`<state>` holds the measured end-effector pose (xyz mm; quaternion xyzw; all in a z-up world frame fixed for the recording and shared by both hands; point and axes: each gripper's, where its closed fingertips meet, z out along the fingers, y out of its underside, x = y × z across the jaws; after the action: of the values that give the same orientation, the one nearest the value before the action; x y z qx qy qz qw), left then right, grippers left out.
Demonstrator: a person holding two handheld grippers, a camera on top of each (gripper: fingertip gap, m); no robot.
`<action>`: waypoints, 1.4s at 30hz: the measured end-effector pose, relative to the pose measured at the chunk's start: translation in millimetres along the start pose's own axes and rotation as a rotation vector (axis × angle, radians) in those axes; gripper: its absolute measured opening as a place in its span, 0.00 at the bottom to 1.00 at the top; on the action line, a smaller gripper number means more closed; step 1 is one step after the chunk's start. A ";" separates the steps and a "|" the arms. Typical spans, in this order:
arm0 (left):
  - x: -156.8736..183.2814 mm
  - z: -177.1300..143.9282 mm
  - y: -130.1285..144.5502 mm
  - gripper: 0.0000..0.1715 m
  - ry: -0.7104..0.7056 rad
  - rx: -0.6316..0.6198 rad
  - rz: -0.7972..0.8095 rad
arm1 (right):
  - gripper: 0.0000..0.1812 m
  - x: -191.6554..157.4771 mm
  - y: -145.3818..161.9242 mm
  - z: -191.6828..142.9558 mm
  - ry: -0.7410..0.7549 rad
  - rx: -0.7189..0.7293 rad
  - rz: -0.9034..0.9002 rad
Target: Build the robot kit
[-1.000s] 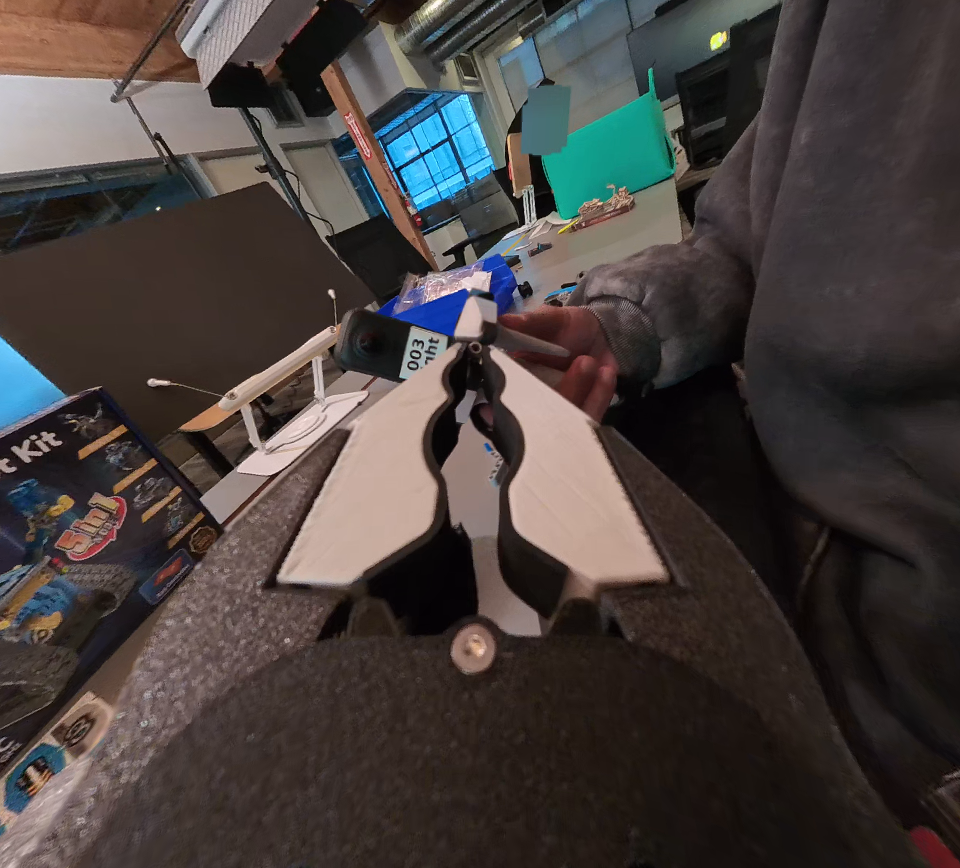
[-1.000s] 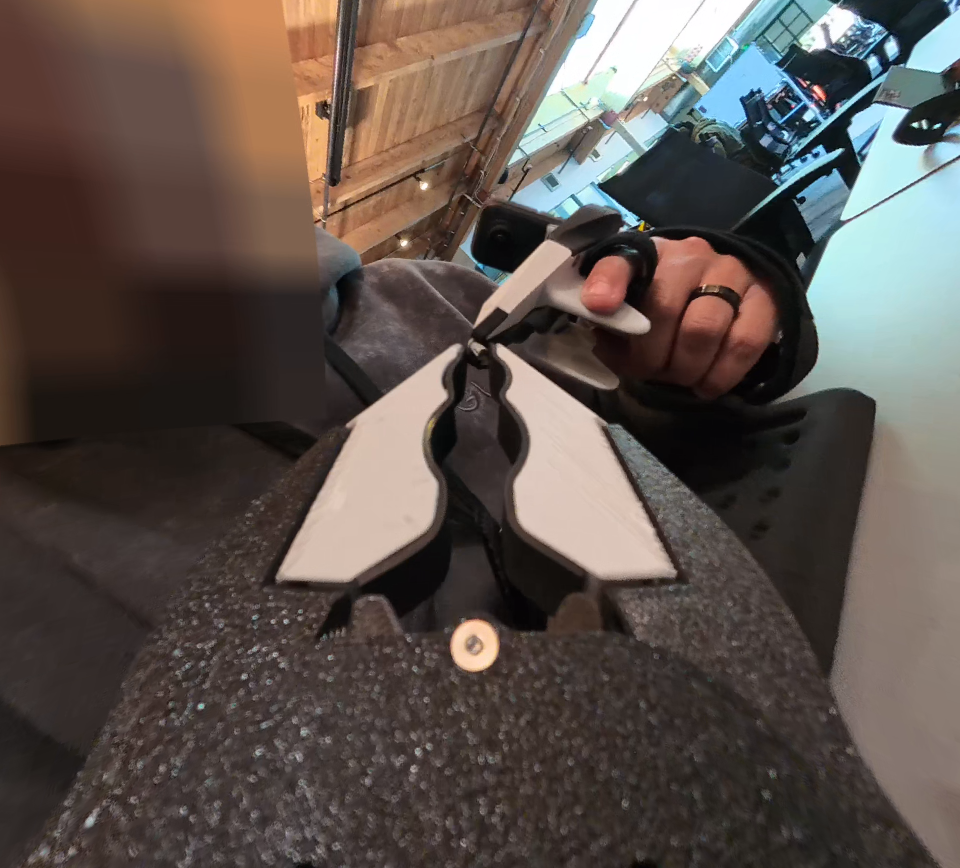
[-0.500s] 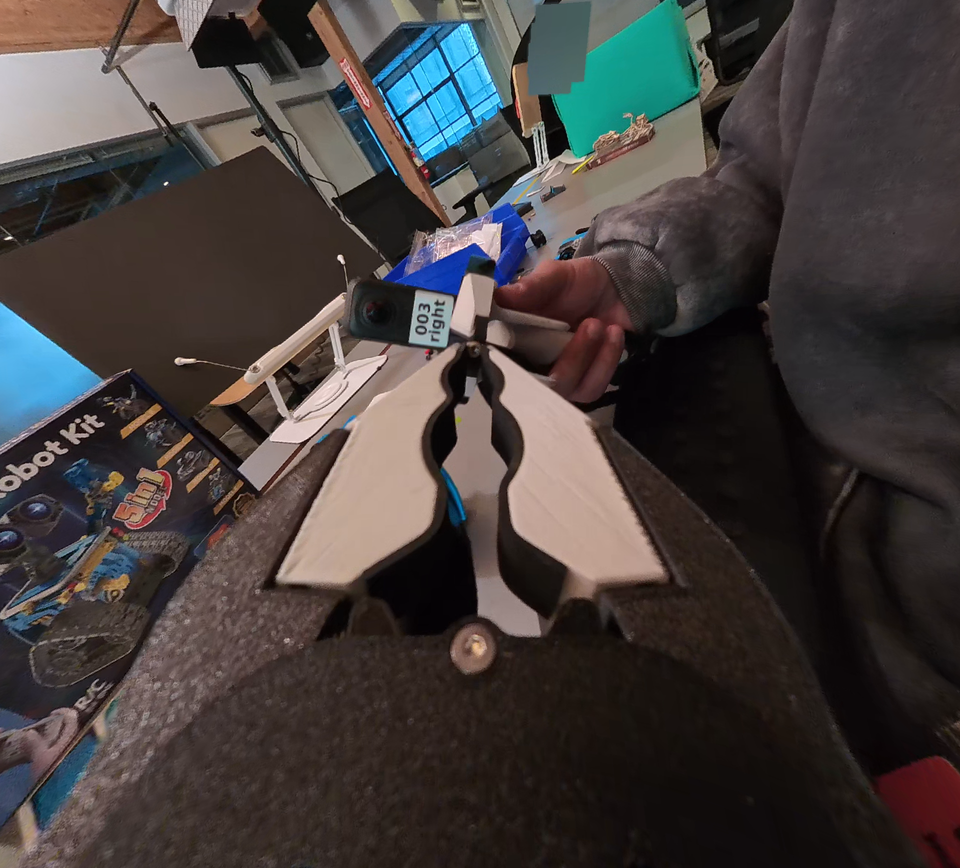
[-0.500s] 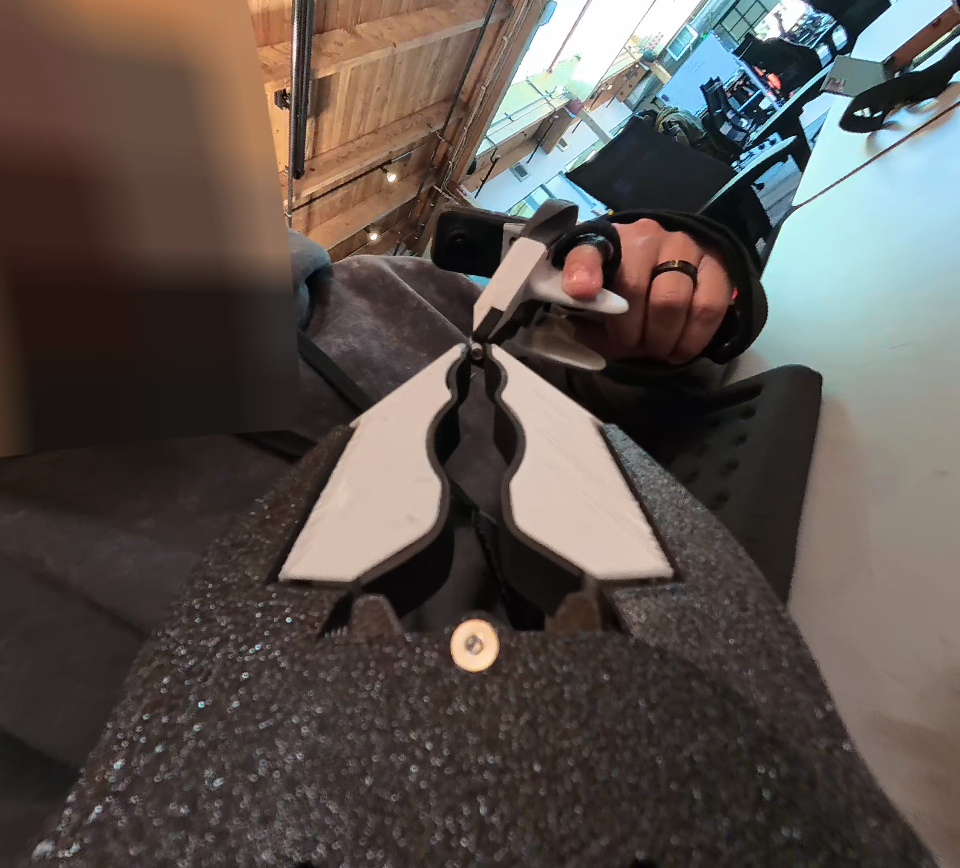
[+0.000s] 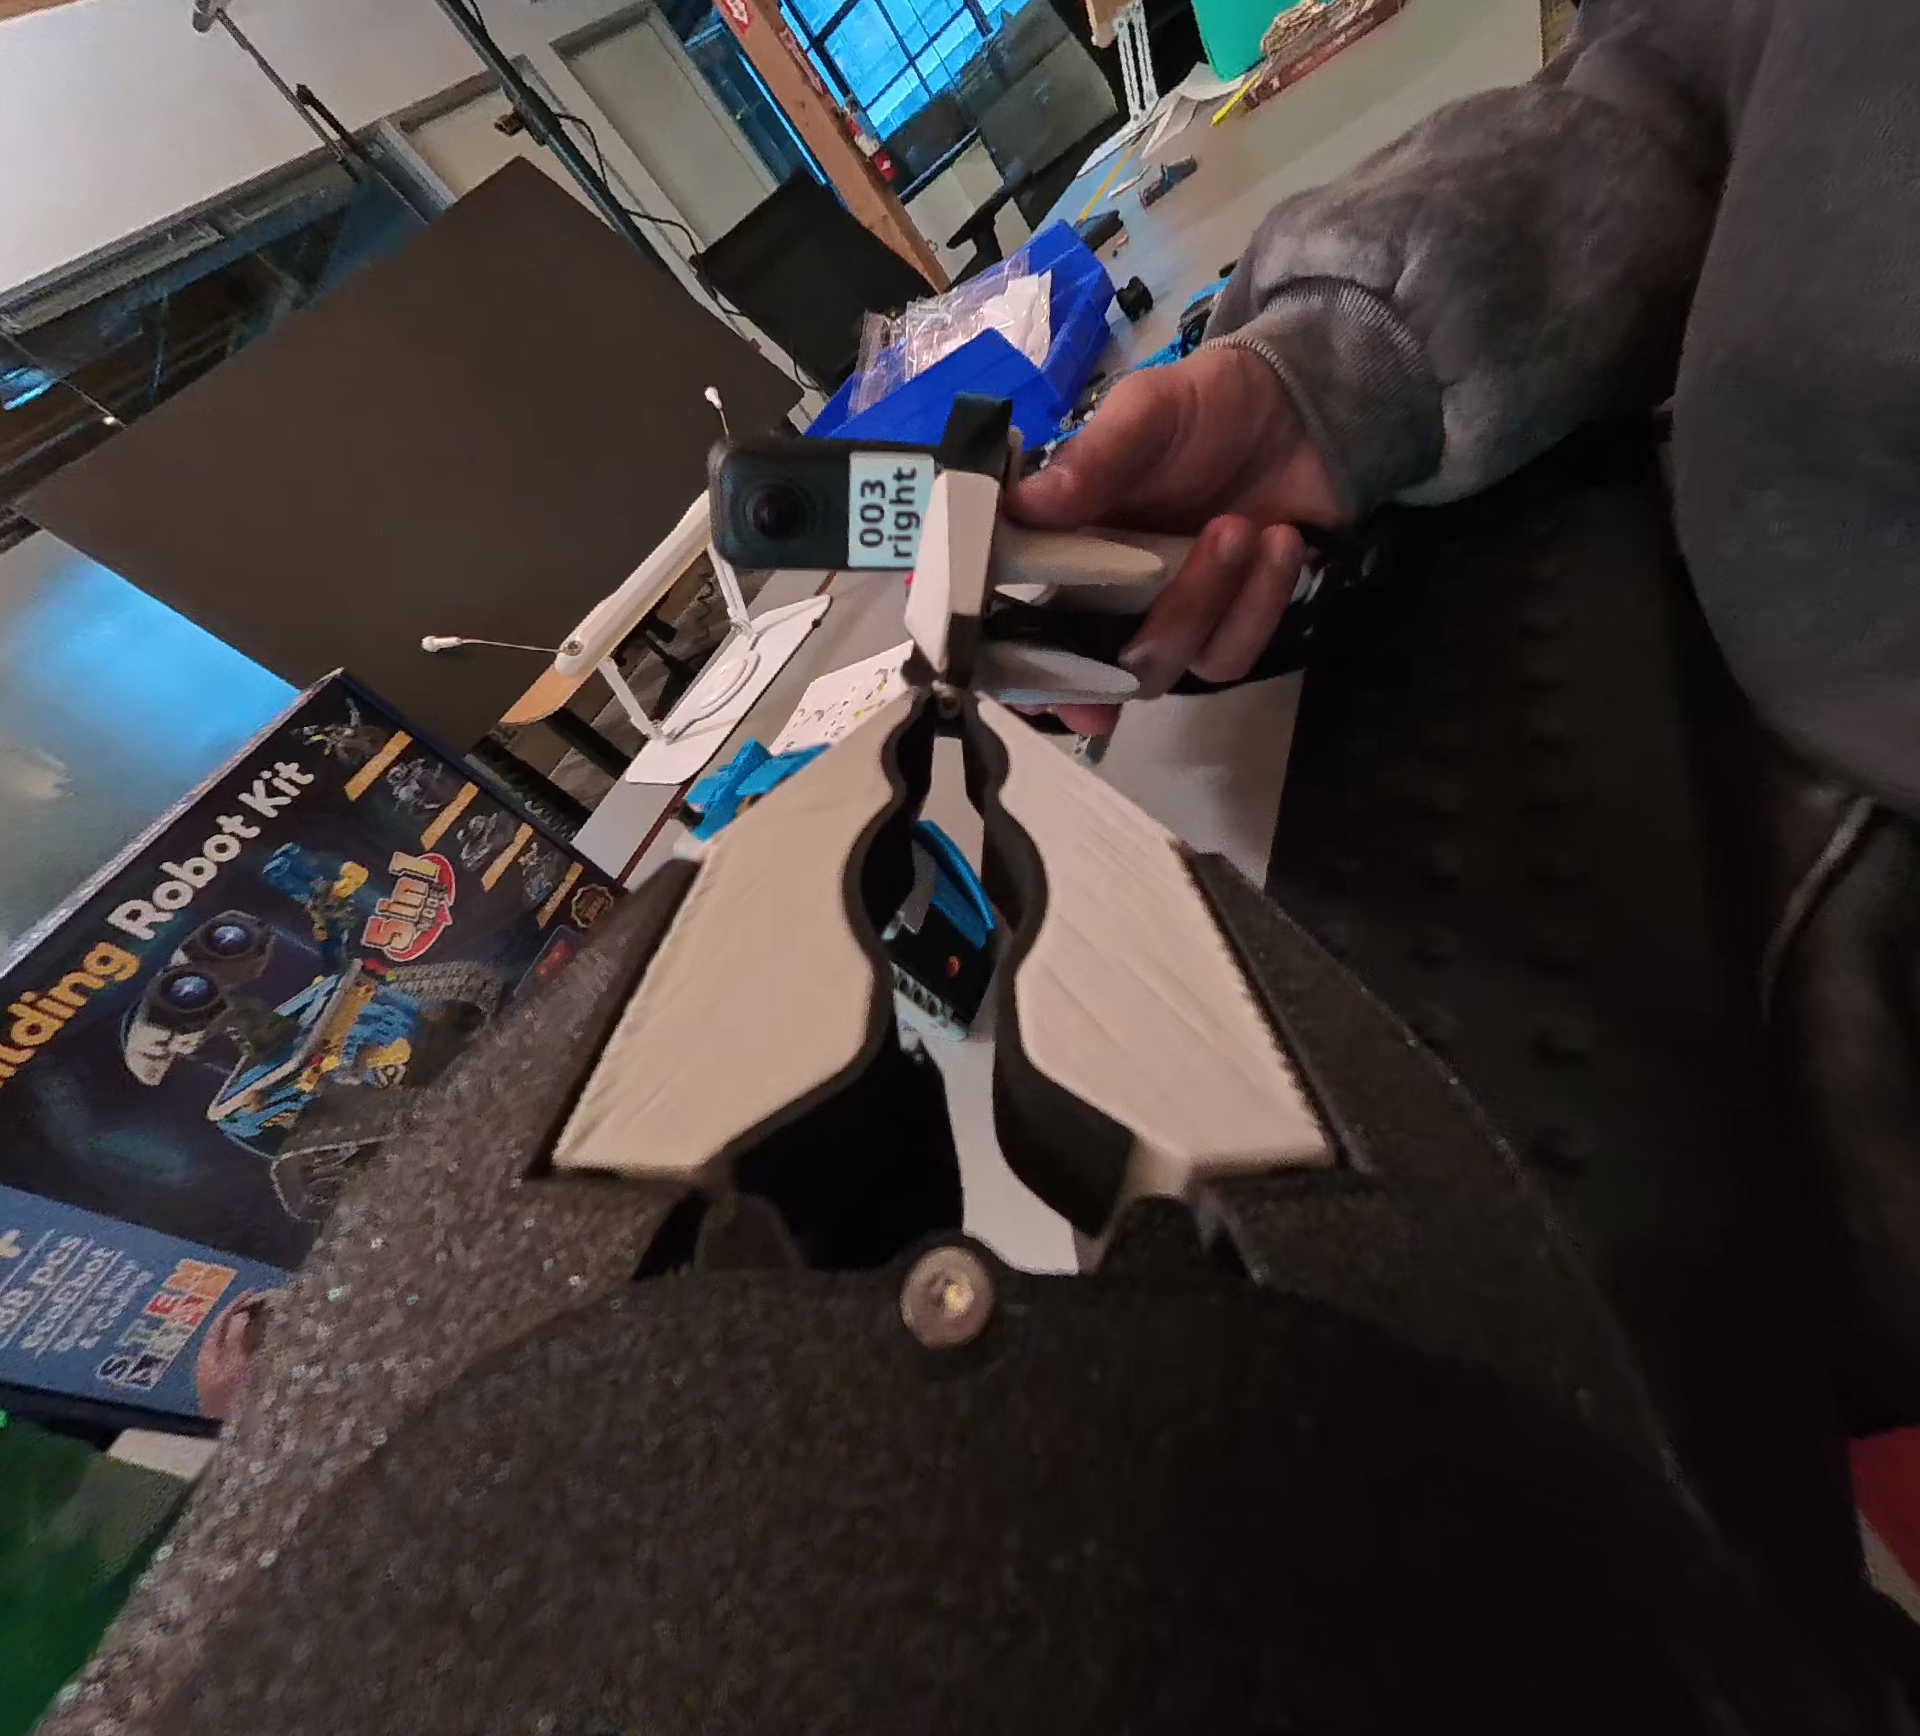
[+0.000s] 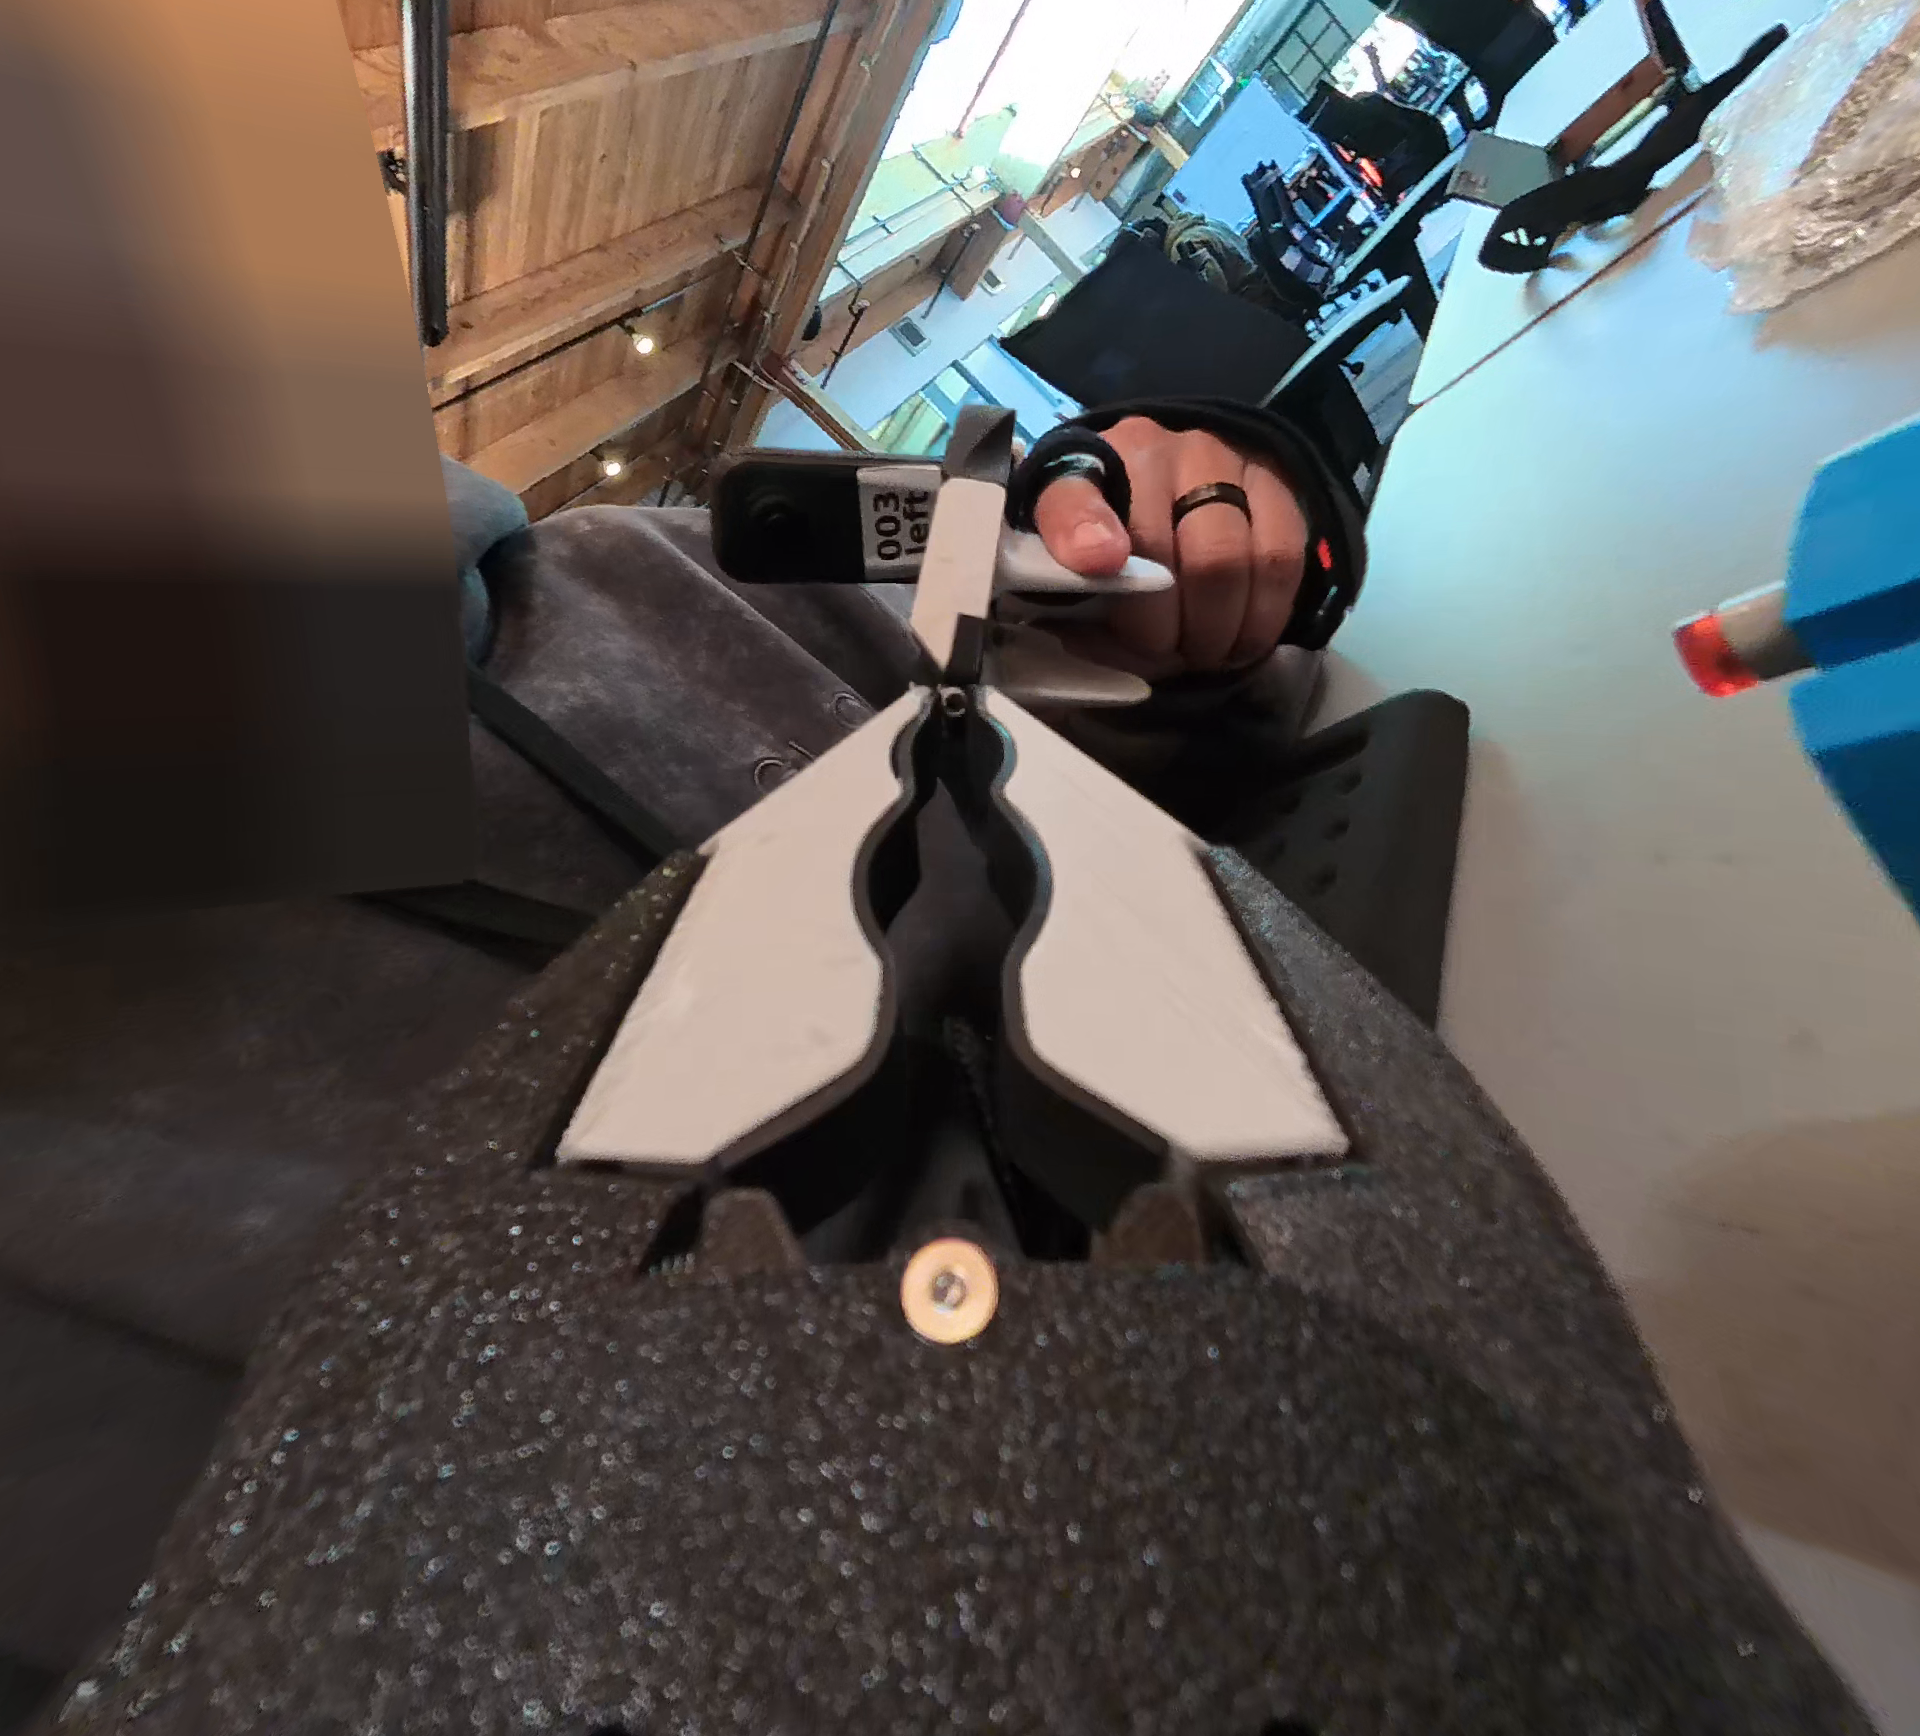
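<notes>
Where the left wrist view looks along its fingers, the left gripper (image 5: pixel 940 701) is clenched, its tips meeting just under the tips of the right gripper (image 5: pixel 937 676), which points back at it and is also pressed closed. A tiny metal piece (image 5: pixel 945 702) shows where the two pairs of tips touch; I cannot tell what it is or which gripper pinches it. A hand (image 5: pixel 1174 481) in a grey sleeve holds the right gripper. Behind, on the table (image 5: pixel 1195 751), lie blue toy parts (image 5: pixel 758 777), a blue bin (image 5: pixel 987 367) and, at the left, a robot kit box (image 5: pixel 260 959).

Seen from the right wrist view, the right gripper (image 6: pixel 951 707) is closed tip to tip against the left gripper (image 6: pixel 948 676), held by a ringed hand (image 6: pixel 1195 543). A blue block with an orange-tipped peg (image 6: pixel 1860 606) stands at the right edge.
</notes>
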<state>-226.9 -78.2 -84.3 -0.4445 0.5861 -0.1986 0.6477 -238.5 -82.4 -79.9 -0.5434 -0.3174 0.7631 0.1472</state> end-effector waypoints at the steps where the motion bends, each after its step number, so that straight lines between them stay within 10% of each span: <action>1: -0.8 -0.2 2.2 0.03 -0.001 -0.001 -0.012 | 0.04 2.9 -0.6 -2.6 0.022 -0.003 -0.004; 6: -16.3 -3.5 30.3 0.02 -0.031 -0.065 -0.153 | 0.07 27.3 -11.1 -62.3 0.429 -0.122 -0.295; 11: -14.0 10.5 59.0 0.03 -0.045 -0.134 -0.252 | 0.18 75.2 25.1 -179.7 1.065 -0.678 -0.560; 28: -2.5 22.3 74.2 0.02 -0.027 -0.168 -0.167 | 0.04 103.1 53.1 -192.5 1.100 -0.948 -0.359; 32: -24.3 15.5 31.8 0.02 -0.021 0.021 -0.396 | 0.04 72.9 15.4 -149.3 0.946 -0.617 -0.463; 37: -28.4 23.9 -13.9 0.02 0.040 0.221 -0.588 | 0.03 -10.1 -37.8 -77.6 0.278 0.121 -0.154; 42: -7.5 40.9 -20.1 0.02 0.039 0.238 -0.462 | 0.03 -14.7 -26.1 -60.1 -0.032 0.269 0.077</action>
<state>-185.1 -68.9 -67.1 -0.4832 0.4540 -0.4174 0.6214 -180.8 -51.5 -64.8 -0.5182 -0.1932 0.8125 0.1844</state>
